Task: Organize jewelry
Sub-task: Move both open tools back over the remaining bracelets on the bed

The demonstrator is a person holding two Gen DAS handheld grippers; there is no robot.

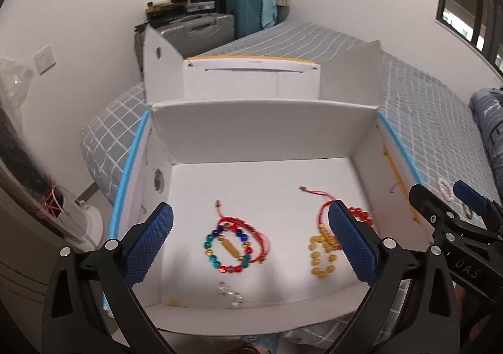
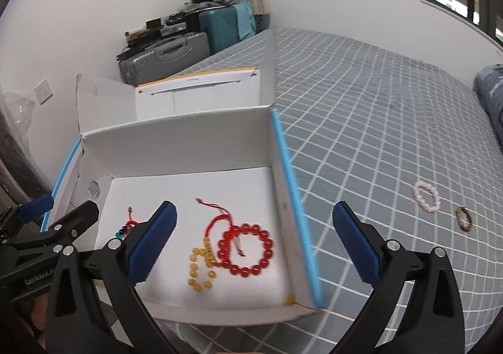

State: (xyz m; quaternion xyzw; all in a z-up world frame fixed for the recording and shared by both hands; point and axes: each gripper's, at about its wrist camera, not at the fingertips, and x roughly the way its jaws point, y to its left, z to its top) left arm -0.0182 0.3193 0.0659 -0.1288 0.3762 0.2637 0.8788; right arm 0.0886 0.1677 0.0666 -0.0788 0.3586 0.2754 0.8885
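Note:
An open white box (image 1: 261, 134) (image 2: 176, 146) lies on the bed. Inside lie a multicoloured bead bracelet with a red cord (image 1: 229, 247), a yellow bead bracelet (image 1: 321, 256) (image 2: 201, 269), a red bead bracelet (image 2: 248, 248) (image 1: 361, 215), a red cord (image 2: 220, 219) and a clear bead piece (image 1: 231, 291). On the bedsheet, right of the box, lie a pink bracelet (image 2: 426, 197) (image 1: 444, 187) and a brown bracelet (image 2: 464, 219). My left gripper (image 1: 250, 247) is open and empty above the box. My right gripper (image 2: 254, 247) is open and empty over the box's right part.
The bed has a grey checked sheet (image 2: 377, 121). The box lid (image 1: 251, 77) stands open behind. Suitcases (image 2: 176, 52) and clutter stand by the wall. A folded blue blanket (image 2: 490, 93) lies at the right. The bed's left edge drops to the floor.

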